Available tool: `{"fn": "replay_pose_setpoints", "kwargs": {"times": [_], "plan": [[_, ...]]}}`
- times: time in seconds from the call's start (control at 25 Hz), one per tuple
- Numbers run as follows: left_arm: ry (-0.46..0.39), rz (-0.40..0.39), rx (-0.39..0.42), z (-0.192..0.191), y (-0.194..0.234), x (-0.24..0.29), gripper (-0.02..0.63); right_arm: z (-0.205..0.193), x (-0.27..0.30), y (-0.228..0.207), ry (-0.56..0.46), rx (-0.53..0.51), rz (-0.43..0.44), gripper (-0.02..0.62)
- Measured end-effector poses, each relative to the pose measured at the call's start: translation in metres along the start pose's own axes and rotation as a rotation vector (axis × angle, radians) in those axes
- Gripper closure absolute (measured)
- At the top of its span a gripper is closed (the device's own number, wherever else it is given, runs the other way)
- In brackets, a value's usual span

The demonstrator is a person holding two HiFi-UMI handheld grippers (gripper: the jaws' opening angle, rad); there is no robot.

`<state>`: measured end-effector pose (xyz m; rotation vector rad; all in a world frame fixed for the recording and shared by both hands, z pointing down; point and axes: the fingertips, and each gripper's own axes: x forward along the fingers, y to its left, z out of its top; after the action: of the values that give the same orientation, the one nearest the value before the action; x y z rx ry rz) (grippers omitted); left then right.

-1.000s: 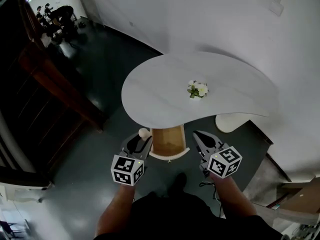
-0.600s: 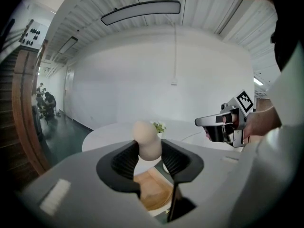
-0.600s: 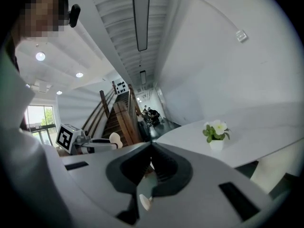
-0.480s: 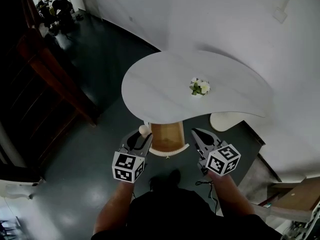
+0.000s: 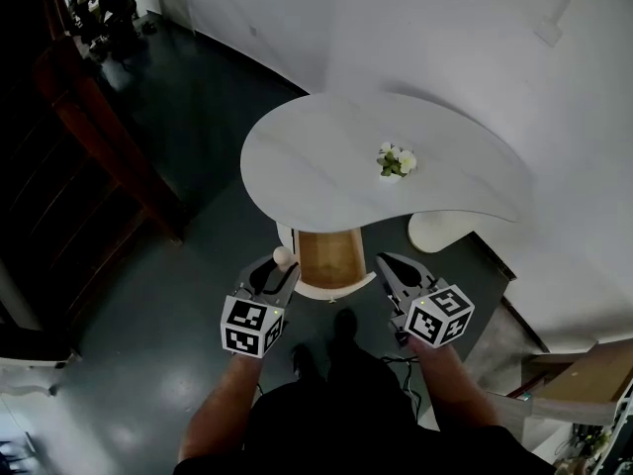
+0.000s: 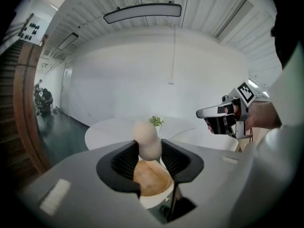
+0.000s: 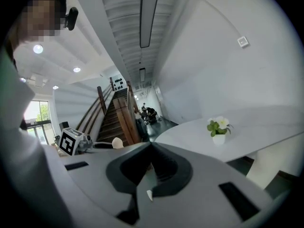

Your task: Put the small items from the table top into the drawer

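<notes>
A cream, pear-shaped small item (image 5: 283, 257) (image 6: 147, 141) sits upright between the pads of my left gripper (image 5: 278, 268) (image 6: 148, 152), which is shut on it. The gripper hangs just left of the open drawer (image 5: 329, 255) (image 6: 153, 180), whose bare wooden bottom shows under the near edge of the white table (image 5: 316, 166). My right gripper (image 5: 387, 267) (image 7: 151, 148) is just right of the drawer, jaws shut together with nothing in them. A small white pot of flowers (image 5: 395, 161) (image 7: 218, 130) stands on the table top.
A dark wooden staircase (image 5: 89, 156) runs along the left. The table's white foot (image 5: 442, 232) stands at the right, near the white wall. People (image 5: 104, 8) are far down the corridor. The person's shoes (image 5: 344, 325) are on the dark floor below the drawer.
The head view has drifted, so the table and drawer sit slightly higher in the frame. Both grippers keep their places beside the drawer. The left still holds the cream item.
</notes>
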<state>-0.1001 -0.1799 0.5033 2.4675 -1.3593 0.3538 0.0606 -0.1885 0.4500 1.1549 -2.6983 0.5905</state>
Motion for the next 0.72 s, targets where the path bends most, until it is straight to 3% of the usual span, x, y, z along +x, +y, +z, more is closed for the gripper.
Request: {"fn": "replay_pose_setpoints", "kwargs": {"times": [0.72], "plan": [[0.219, -0.067, 0.071, -0.054, -0.016, 0.082, 0.451, -0.036, 0.036, -0.06, 0.048, 0.103, 0.026, 0.586]]}}
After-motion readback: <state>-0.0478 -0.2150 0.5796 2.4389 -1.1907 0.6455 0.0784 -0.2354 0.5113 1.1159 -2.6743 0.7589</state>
